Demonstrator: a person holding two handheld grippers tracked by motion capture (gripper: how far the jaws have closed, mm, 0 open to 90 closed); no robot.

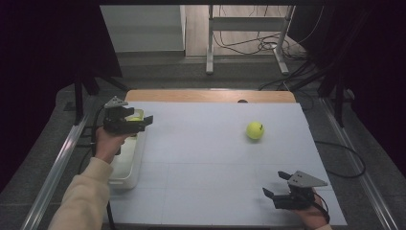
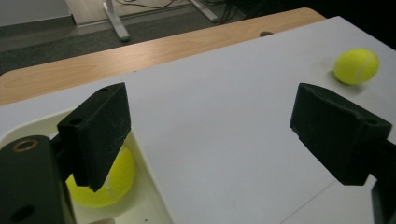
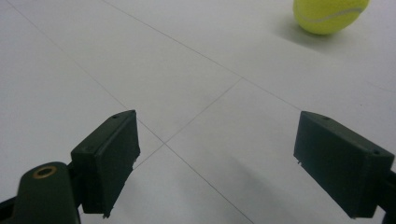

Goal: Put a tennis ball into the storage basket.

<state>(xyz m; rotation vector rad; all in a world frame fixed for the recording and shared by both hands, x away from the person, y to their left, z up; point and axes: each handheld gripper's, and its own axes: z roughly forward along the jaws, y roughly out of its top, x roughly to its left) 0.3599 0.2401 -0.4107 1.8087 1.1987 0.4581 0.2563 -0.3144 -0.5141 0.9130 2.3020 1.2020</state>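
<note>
A yellow tennis ball [image 1: 254, 130] lies on the white table top, right of centre; it also sits at the far right in the left gripper view [image 2: 356, 66] and at the top in the right gripper view [image 3: 329, 14]. A second tennis ball [image 2: 100, 184] rests inside the white bin [image 2: 144, 163], partly hidden behind one jaw. My left gripper [image 1: 146, 122] [image 2: 210, 126] hovers over the bin's far end, pointing right, open with nothing between its jaws. My right gripper [image 1: 274, 183] [image 3: 215, 140] is held low near the table's front right, open and empty, well short of the first ball.
The white bin [image 1: 127, 167] stands along the table's left edge. A wooden strip [image 1: 210, 96] borders the far side of the white top. Beyond it are metal table legs [image 1: 209, 43] and loose cables [image 1: 249, 45] on the floor.
</note>
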